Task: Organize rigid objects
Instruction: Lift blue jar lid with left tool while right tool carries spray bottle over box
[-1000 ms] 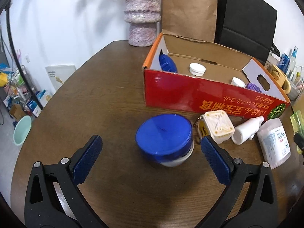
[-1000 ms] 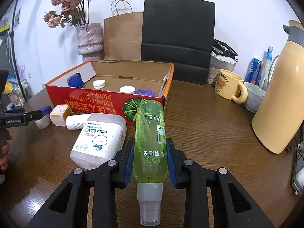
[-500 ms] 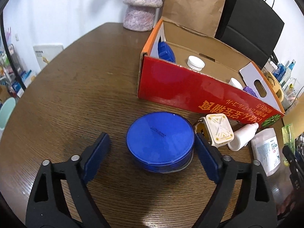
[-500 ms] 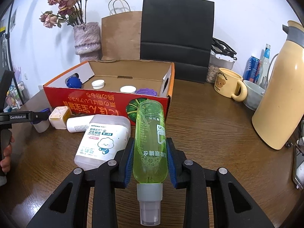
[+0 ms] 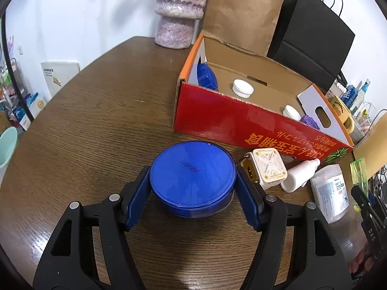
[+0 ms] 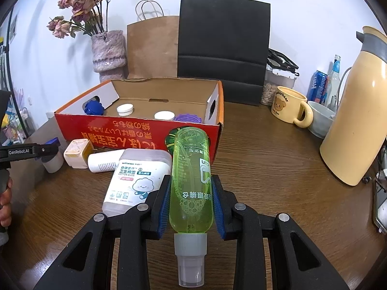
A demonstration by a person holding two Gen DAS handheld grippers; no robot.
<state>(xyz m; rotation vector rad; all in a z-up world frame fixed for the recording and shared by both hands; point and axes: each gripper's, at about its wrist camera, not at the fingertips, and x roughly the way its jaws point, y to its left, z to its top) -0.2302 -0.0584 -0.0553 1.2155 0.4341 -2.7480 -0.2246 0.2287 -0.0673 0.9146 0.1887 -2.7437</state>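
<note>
A round jar with a blue lid (image 5: 192, 177) stands on the wooden table in front of the red cardboard box (image 5: 241, 123). My left gripper (image 5: 192, 189) has closed on it, both blue pads touching its sides. My right gripper (image 6: 191, 199) is shut on a green liquid bottle (image 6: 191, 181), cap toward the camera, held above the table before the box (image 6: 135, 135). The box holds a blue item (image 5: 205, 77), white caps (image 5: 242, 88) and a purple lid (image 6: 188, 118).
A cream cube plug (image 5: 264, 168), a white tube (image 5: 300, 175) and a cotton-swab box (image 6: 137, 178) lie in front of the red box. A vase (image 6: 109, 53), paper bags (image 6: 223, 48), bear mug (image 6: 289, 106), bowl and yellow thermos (image 6: 355, 120) stand behind and right.
My left gripper moved forward and down over the blue-lidded jar and closed from wide open onto its sides. My right gripper kept hold of the green bottle, hardly moving.
</note>
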